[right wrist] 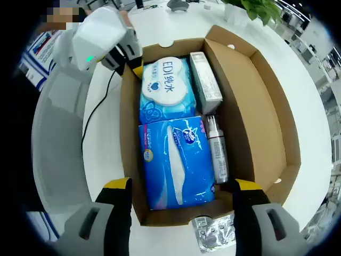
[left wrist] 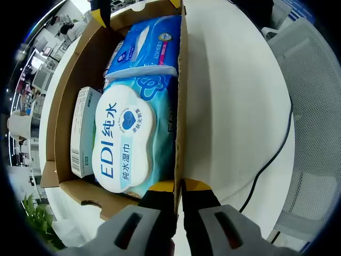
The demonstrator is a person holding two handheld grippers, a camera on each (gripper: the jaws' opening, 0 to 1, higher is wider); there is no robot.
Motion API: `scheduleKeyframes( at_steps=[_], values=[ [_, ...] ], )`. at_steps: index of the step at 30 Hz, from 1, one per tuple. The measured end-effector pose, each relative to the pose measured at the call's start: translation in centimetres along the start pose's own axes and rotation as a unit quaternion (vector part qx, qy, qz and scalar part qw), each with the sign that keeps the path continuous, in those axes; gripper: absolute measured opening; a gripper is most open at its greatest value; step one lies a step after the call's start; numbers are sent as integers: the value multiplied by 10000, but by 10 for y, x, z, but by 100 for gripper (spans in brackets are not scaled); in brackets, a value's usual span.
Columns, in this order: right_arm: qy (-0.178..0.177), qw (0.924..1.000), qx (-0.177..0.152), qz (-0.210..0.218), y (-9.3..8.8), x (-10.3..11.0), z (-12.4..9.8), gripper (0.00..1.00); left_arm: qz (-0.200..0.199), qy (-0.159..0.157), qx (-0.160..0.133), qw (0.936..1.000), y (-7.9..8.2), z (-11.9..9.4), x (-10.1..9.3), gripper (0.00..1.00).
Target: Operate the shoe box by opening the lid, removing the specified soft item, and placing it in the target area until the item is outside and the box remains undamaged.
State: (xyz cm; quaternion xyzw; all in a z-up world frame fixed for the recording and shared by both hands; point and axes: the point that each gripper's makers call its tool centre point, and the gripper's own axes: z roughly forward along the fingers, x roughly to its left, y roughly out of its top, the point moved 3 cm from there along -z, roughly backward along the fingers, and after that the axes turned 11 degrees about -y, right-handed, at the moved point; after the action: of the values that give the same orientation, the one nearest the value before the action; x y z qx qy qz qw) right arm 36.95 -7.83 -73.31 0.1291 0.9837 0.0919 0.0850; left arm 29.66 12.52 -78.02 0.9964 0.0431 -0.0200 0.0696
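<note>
The white desk carries an open cardboard shoe box, its lid already folded back, with a grey mesh chair and a dark cable just beside it on the left claw's side. Inside the box, the soft goods lie along one wall: a wet-wipes pack with a white flip cap, and next to it a blue tissue pack; the task does not say which of the two is the specified item, so either may be meant. Along the other side lie a slim carton and a small spray bottle, and a foil blister pack sits on the desk outside the near end wall. The left claw is pressed together on the rim of the box's side wall, pinching the cardboard and steadying it. The right claw is spread wide, hovering above the near end of the box over the tissue pack, holding nothing. The risk from here, as I judge it, is the thin cardboard: a hard pinch or a pull by the left claw could crease or tear the wall, and a descending jaw of the right claw could catch the end wall or drag the bottle along with the soft pack.
</note>
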Motion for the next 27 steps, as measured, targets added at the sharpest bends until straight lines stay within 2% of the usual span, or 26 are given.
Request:
scheduleKeyframes(
  at_steps=[2,8,15,18,20,21,23,27],
  values=[
    [27,9999,-75,-108,0,0,4,81,-13,9,4,10000,0,0,-1,2],
    [36,10000,62,-35,-3,-1,13,80,-20,3,7,10000,1,0,-1,2],
    [6,9996,192,-187,-4,8,34,74,-35,0,19,10000,2,2,-1,2],
    [91,9997,221,-102,-3,11,41,72,-32,12,15,10000,2,2,-2,2],
    [110,9994,324,-71,-2,14,41,69,-37,14,14,10000,2,2,-2,2],
    [47,9992,383,-144,-1,13,41,70,-39,10,16,10000,1,2,-2,2],
    [-54,9988,301,-380,0,12,44,73,-35,0,20,10000,1,2,-2,2],
    [-66,9987,385,-342,0,12,44,72,-39,-13,24,10000,1,3,-2,2]
  ],
)
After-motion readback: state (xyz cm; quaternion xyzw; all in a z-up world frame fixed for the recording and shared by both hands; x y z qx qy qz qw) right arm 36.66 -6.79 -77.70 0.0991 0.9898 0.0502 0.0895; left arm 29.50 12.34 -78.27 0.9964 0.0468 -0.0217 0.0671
